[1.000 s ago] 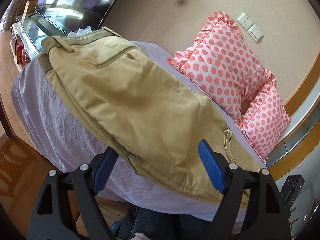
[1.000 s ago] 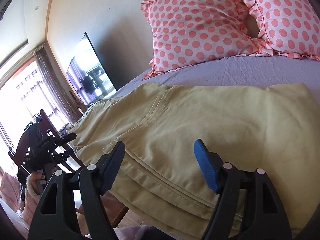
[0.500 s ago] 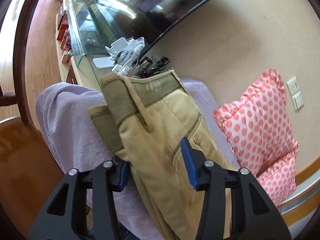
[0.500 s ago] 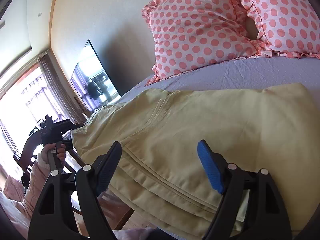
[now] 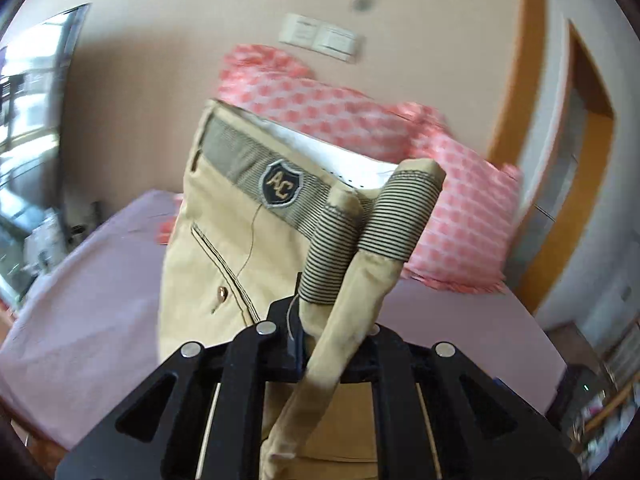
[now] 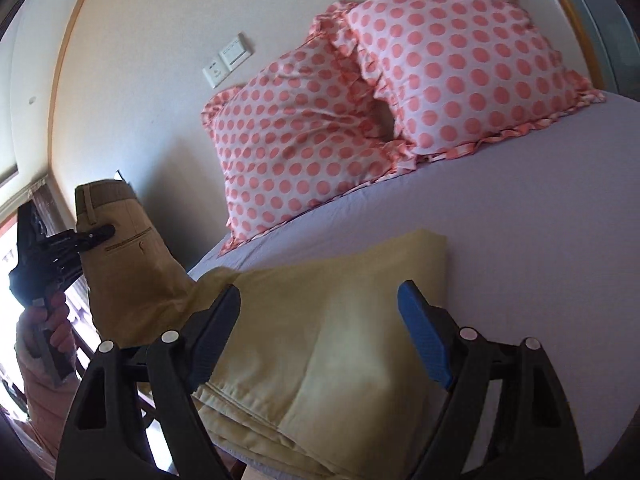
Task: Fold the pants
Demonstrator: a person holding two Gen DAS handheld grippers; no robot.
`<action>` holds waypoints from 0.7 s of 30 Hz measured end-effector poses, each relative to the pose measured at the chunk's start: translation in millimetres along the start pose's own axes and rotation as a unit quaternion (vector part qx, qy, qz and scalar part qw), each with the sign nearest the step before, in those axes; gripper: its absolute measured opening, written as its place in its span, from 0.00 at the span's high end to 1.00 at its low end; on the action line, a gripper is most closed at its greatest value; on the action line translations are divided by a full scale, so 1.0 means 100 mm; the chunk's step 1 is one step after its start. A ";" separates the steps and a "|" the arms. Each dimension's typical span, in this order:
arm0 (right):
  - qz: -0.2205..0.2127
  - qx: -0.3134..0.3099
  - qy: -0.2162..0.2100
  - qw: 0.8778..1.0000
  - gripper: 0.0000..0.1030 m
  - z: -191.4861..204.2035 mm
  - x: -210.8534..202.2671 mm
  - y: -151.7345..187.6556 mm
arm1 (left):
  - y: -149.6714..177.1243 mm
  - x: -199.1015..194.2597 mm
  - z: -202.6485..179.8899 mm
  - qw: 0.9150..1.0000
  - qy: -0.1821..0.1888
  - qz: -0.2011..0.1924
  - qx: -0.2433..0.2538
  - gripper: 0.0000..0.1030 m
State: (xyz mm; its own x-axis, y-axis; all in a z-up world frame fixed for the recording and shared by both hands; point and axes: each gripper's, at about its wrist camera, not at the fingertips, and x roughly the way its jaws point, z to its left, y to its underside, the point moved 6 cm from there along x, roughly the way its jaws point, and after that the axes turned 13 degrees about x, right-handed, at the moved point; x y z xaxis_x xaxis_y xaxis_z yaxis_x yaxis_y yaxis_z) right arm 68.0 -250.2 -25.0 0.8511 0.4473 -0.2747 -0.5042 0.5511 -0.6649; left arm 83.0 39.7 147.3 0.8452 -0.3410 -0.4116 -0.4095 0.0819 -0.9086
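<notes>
Tan pants (image 6: 328,344) lie on the lilac bed sheet (image 6: 540,240), leg part folded flat in front of my right gripper. My left gripper (image 5: 328,344) is shut on the pants' waistband (image 5: 332,240), which stands lifted above the bed, showing the striped inner band and an "AC" badge (image 5: 281,189). In the right wrist view the left gripper (image 6: 104,234) holds the waist end (image 6: 120,232) raised at the left. My right gripper (image 6: 320,316) is open and empty just above the folded legs.
Two pink polka-dot pillows (image 6: 400,92) lean against the wall at the head of the bed. Wall sockets (image 6: 227,60) sit above them. A TV and glass cabinet (image 5: 28,128) stand left of the bed. A wooden door frame (image 5: 560,160) is at right.
My left gripper closed on the waistband and lifted it off the bed, swinging toward the pillows. My right gripper stayed open over the folded legs.
</notes>
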 end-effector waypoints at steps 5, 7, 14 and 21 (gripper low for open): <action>-0.029 0.051 0.016 0.998 0.17 -0.35 -0.27 -0.16 | 0.63 0.72 -1.59 0.971 0.146 0.092 0.166 0.91; -0.020 0.078 0.019 0.997 0.16 -0.48 -0.30 -0.18 | 1.10 0.97 -1.94 0.951 0.165 0.150 0.215 0.91; 0.052 0.149 -0.006 0.987 0.15 -0.70 -0.03 -0.21 | 1.47 0.75 -2.13 0.933 0.201 0.132 0.267 0.71; 0.136 0.089 0.045 0.986 0.31 -0.61 0.43 -0.11 | 0.98 0.39 -1.07 0.970 0.178 0.098 0.132 0.33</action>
State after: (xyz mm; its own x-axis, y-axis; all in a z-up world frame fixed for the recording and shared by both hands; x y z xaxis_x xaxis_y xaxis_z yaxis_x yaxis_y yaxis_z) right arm 119.5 -279.9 -71.3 0.6861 0.5352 -0.4927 -0.7266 0.5378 -0.4277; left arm 39.1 -66.1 49.3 0.5689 -0.5920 -0.5709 -0.4085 0.3990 -0.8209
